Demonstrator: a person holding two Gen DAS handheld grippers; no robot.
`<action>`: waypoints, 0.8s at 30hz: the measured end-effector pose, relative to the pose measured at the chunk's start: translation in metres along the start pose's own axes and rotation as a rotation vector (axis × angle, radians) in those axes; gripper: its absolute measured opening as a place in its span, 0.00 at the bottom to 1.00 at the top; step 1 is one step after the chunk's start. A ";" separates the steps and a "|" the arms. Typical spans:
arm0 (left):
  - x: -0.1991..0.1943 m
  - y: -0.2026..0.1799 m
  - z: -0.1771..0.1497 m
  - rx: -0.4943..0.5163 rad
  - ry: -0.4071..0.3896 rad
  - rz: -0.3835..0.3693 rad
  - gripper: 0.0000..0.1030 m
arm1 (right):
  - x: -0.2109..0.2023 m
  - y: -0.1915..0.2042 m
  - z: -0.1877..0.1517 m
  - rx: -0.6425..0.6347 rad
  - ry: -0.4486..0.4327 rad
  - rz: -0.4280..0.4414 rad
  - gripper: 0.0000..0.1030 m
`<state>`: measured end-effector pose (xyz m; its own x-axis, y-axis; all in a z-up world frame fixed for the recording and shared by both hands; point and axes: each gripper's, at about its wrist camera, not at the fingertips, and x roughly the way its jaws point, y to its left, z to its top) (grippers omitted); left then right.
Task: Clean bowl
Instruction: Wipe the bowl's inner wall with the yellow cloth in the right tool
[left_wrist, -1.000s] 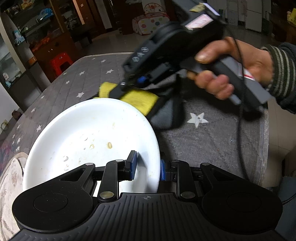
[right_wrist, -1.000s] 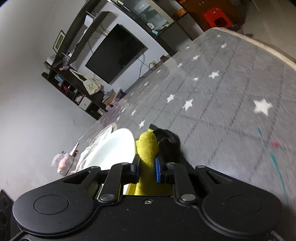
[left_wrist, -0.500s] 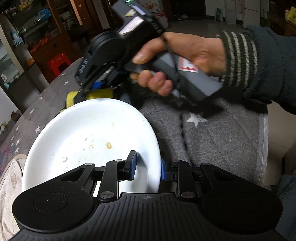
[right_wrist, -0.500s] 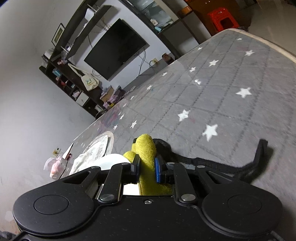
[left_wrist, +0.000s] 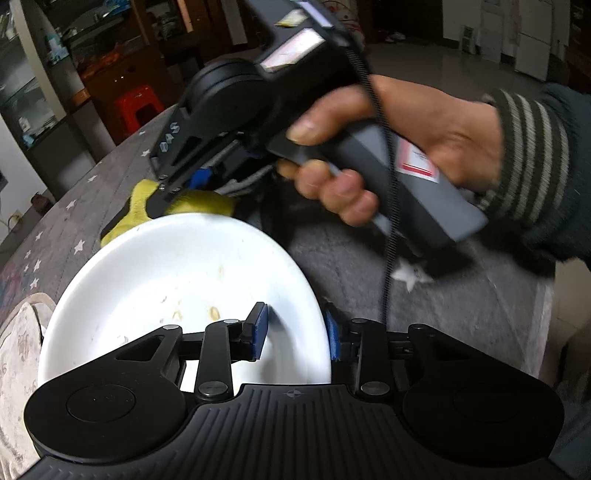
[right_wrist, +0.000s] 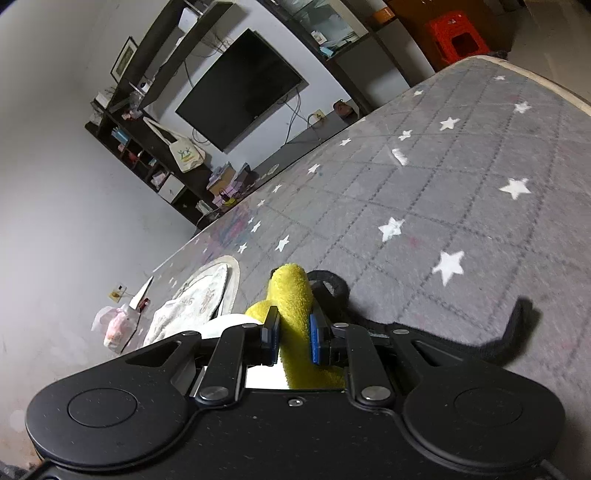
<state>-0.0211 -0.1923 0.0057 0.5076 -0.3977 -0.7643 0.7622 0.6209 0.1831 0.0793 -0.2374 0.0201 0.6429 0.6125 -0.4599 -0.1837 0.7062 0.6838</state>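
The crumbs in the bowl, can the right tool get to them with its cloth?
Probably yes. The right tool holds the yellow cloth just past the bowl's far rim, and nothing covers the crumbs; the left tool only pinches the near rim.

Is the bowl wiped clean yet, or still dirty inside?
Still dirty. The white bowl shows yellowish food specks inside; the yellow cloth in the right gripper sits at its far rim.

Bowl (left_wrist: 177, 280) on the table (left_wrist: 369, 273), cloth (left_wrist: 192, 201) at its far rim, placemat (left_wrist: 18, 332) to its left.
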 end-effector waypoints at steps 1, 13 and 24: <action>0.000 -0.001 0.001 -0.002 0.000 0.003 0.33 | -0.002 -0.001 -0.001 0.002 -0.002 0.001 0.17; -0.009 -0.011 -0.008 0.082 -0.025 -0.033 0.30 | -0.049 -0.021 -0.025 0.061 -0.043 0.013 0.17; -0.025 -0.021 -0.031 0.213 -0.039 -0.124 0.28 | -0.077 -0.039 -0.038 0.137 -0.059 0.036 0.17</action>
<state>-0.0618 -0.1744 0.0018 0.4166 -0.4906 -0.7653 0.8852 0.4106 0.2187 0.0089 -0.2987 0.0075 0.6810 0.6120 -0.4021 -0.1073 0.6266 0.7719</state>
